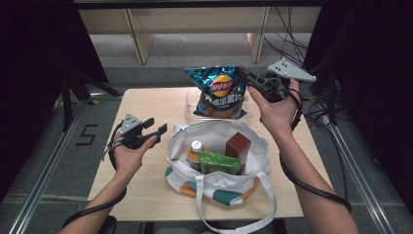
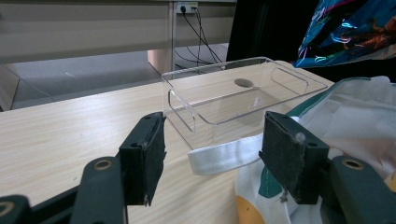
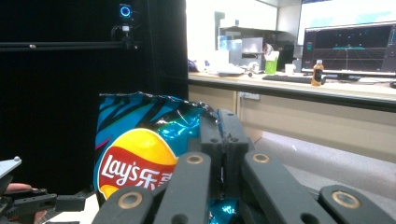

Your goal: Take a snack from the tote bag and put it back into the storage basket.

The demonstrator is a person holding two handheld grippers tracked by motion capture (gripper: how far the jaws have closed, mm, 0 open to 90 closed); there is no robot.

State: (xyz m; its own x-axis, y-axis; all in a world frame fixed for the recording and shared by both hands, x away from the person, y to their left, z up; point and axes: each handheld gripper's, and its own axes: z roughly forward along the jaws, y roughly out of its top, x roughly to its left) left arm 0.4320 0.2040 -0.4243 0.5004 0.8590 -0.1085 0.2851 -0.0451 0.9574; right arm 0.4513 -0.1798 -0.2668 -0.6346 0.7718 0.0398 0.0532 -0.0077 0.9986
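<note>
A blue and teal foil crisp bag point(image 1: 221, 92) with a red-and-yellow Lay's emblem is held upright in the air, pinched at its top right corner. It hangs over the clear plastic tray point(image 1: 191, 111) at the table's far edge, its printed front turned towards the near edge.

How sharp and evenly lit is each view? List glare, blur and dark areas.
High view: soft overall, black at both sides, the light wooden table evenly lit. Left gripper view: the clear plastic tray is sharp with faint edge reflections, and the near black jaws are slightly soft. Right gripper view: glare streaks on the shiny blue crisp bag, a bright washed-out background and a black left side.
</note>
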